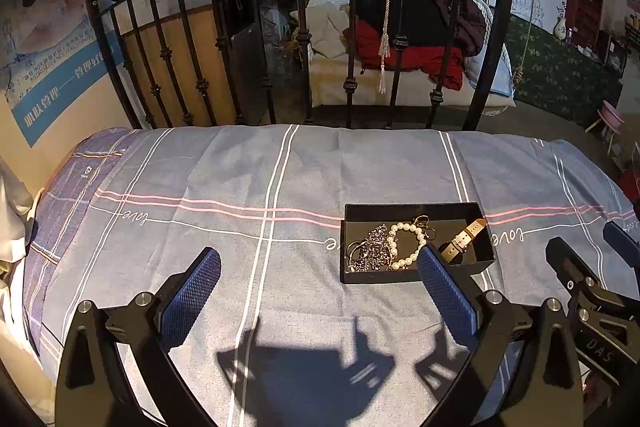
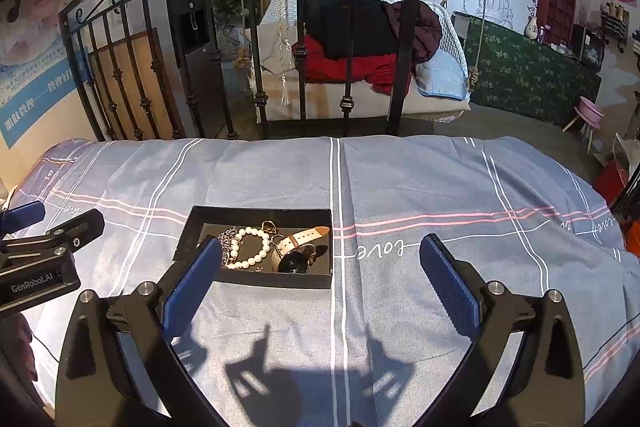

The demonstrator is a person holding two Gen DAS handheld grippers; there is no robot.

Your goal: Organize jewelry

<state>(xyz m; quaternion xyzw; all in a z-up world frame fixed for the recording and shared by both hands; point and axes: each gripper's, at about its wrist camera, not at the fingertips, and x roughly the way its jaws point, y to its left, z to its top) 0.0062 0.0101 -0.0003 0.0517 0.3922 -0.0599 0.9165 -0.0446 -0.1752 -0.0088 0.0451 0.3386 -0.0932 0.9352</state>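
Observation:
A black open box [image 1: 416,277] lies on the blue-grey plaid sheet; it also shows in the right wrist view [image 2: 256,279]. Inside lie a white pearl bracelet [image 1: 404,261] [image 2: 256,259], a dark tangled chain [image 1: 372,247], a gold-coloured piece [image 2: 269,227] and a watch with a tan strap [image 1: 466,237] [image 2: 298,247]. My left gripper [image 1: 320,267] is open and empty, above the sheet, its right fingertip in front of the box's near edge. My right gripper [image 2: 320,255] is open and empty, its left fingertip over the box's near left corner.
A black iron bed rail [image 1: 304,39] stands along the sheet's far edge. The sheet [image 2: 440,195] spreads wide to the left and right of the box. Each gripper shows at the edge of the other's view.

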